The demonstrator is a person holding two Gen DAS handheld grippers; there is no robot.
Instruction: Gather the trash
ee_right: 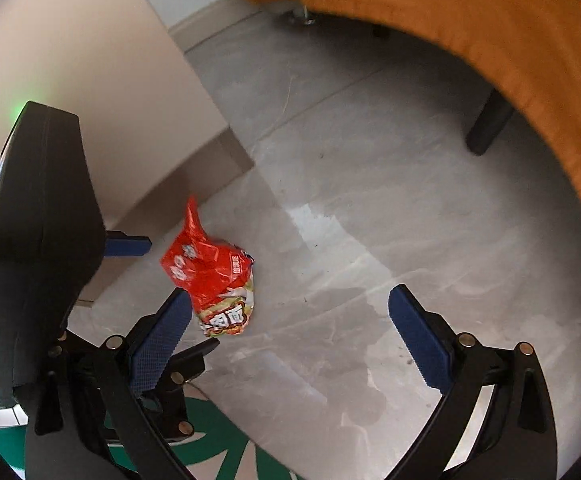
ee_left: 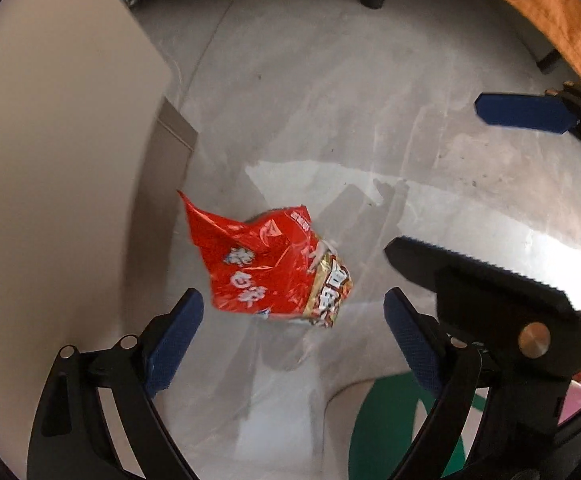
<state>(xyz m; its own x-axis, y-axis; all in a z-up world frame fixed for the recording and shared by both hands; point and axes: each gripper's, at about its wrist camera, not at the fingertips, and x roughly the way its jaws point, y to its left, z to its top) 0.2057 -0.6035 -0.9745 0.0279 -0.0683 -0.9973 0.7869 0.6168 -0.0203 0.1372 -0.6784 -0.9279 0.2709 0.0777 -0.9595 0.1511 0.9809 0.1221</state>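
A crumpled red snack wrapper [ee_left: 274, 268] lies on the grey floor close to a beige wall corner. It also shows in the right wrist view [ee_right: 214, 280]. My left gripper [ee_left: 290, 344] is open, above the wrapper, with the wrapper just ahead between its blue fingers. My right gripper [ee_right: 290, 340] is open and empty; the wrapper lies by its left finger [ee_right: 162, 340]. The right gripper's fingers show at the right of the left wrist view [ee_left: 522, 114]. The left gripper's body [ee_right: 38, 248] fills the left of the right wrist view.
A beige wall [ee_left: 50, 160] with a grey skirting [ee_left: 166, 168] stands at the left. An orange sofa [ee_right: 490, 40] on dark legs [ee_right: 486, 128] curves along the right. A white bag with a green logo [ee_left: 386, 424] lies below the grippers.
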